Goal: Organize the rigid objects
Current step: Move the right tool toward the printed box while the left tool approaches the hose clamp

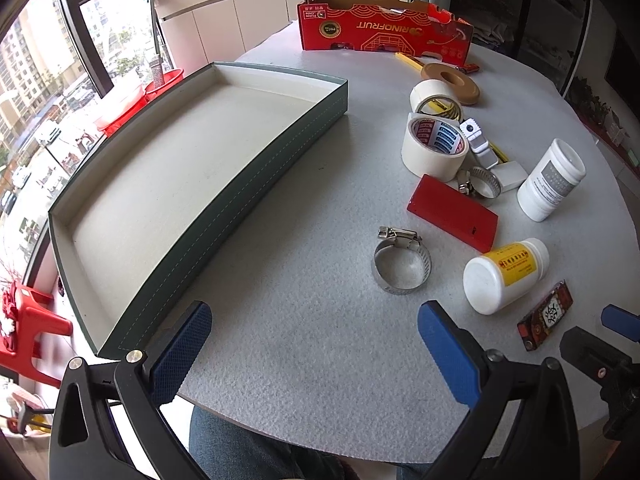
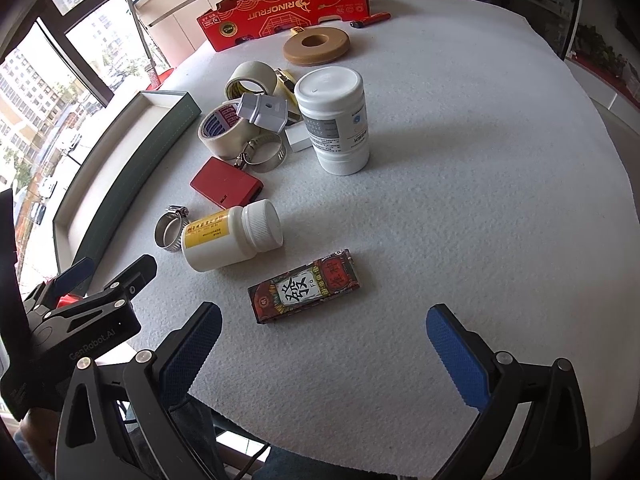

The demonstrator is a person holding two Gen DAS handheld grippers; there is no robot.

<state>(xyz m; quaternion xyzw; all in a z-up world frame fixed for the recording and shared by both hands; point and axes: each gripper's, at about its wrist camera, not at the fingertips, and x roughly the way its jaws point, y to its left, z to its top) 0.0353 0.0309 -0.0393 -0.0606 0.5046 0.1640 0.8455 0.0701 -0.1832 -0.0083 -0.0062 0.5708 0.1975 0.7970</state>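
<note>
A long green tray (image 1: 256,184) with a cream inside lies on the table's left; it also shows in the right wrist view (image 2: 132,168). My left gripper (image 1: 316,348) is open and empty near the front edge, beside the tray's near end. A metal hose clamp (image 1: 402,262) lies just ahead of it. My right gripper (image 2: 324,352) is open and empty, just short of a patterned dark box (image 2: 306,286). A white bottle with a yellow label (image 2: 228,238) lies on its side. A red flat case (image 2: 226,186) and an upright white bottle (image 2: 334,120) stand beyond.
Two tape rolls (image 1: 434,146), a second hose clamp (image 2: 266,152), a white clip (image 2: 264,112), a small white block (image 2: 298,138), a tan disc (image 2: 316,44) and a red lighter (image 2: 370,20) lie further back. A red cardboard box (image 1: 384,30) stands at the far edge.
</note>
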